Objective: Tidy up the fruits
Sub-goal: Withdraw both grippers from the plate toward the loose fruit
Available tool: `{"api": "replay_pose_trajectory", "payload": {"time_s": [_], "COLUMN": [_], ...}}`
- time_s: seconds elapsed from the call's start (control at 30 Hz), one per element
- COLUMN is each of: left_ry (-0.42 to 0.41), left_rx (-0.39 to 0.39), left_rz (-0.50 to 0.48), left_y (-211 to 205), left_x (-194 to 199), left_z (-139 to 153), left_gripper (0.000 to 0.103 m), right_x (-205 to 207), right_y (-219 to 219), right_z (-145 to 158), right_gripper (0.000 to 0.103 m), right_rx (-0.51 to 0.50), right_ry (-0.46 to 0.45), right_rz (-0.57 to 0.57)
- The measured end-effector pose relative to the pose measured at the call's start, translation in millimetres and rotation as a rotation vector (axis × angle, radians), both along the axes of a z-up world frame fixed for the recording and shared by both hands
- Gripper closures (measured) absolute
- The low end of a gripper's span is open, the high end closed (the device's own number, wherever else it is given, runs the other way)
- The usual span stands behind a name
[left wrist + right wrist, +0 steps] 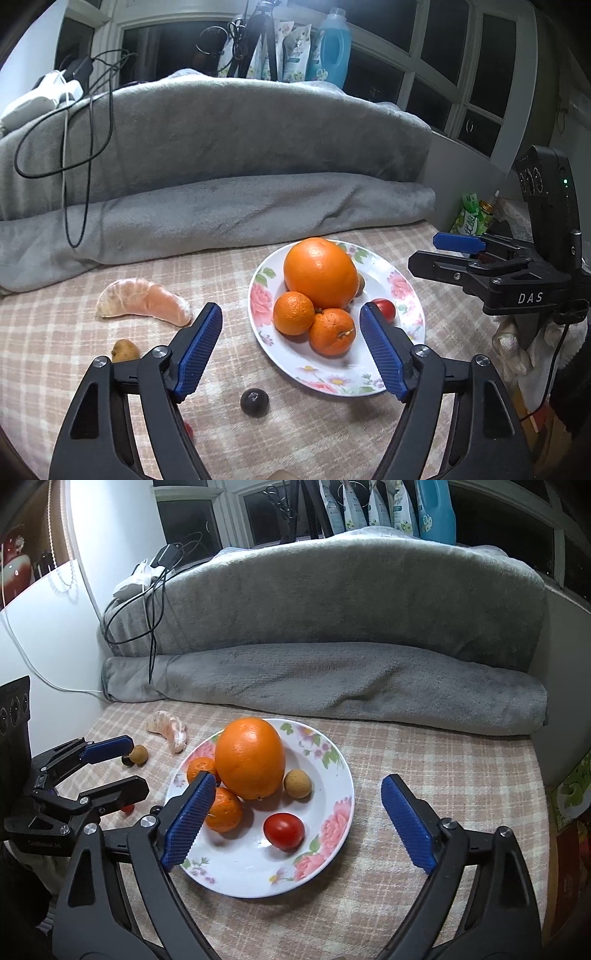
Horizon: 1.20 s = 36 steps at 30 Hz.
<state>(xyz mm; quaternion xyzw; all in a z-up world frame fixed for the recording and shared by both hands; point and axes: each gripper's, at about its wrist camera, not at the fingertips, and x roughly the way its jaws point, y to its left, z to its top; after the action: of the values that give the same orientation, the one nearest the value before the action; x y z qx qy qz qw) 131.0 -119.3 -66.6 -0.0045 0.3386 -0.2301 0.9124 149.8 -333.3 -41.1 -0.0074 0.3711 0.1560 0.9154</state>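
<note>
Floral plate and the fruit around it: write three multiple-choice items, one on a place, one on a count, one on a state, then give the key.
1. Where does the peeled citrus piece lie?
A. On the plate
B. On the checked cloth, off the plate
C. Between the right tool's fingers

2. How many small mandarins sit on the floral plate?
A. Two
B. Four
C. None

3. How does the right tool stand?
A. Shut on the red tomato
B. Shut on the big orange
C. Open, holding nothing

Key:
1 B: it rests on the checked cloth, clear of the plate's rim.
2 A: two mandarins sit against the big orange.
3 C: its jaws are spread wide, and the red tomato lies on the plate, touching neither finger.
</note>
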Motion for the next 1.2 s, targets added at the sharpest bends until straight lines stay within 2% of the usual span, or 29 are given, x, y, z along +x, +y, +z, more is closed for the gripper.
{"api": "replay_pose_trajectory", "payload": {"time_s": [0.77,1.2], "left_ry": [-0.037,-0.052], "left_rx": [-0.027,-0.036], "left_rz": [0.052,0.18], "left_y": [33,100], "left_x": [-14,-5], "left_z": [10,18], "left_gripper": [0.026,0.026], "right_x": [-17,-29], "right_y": [29,75], "right_z": [17,13], "right_gripper": [0.007,0.007], "right_rx": [0.047,0.081], "right_ry": [-0.009,0.004], "right_rz": [0.046,0.157]}}
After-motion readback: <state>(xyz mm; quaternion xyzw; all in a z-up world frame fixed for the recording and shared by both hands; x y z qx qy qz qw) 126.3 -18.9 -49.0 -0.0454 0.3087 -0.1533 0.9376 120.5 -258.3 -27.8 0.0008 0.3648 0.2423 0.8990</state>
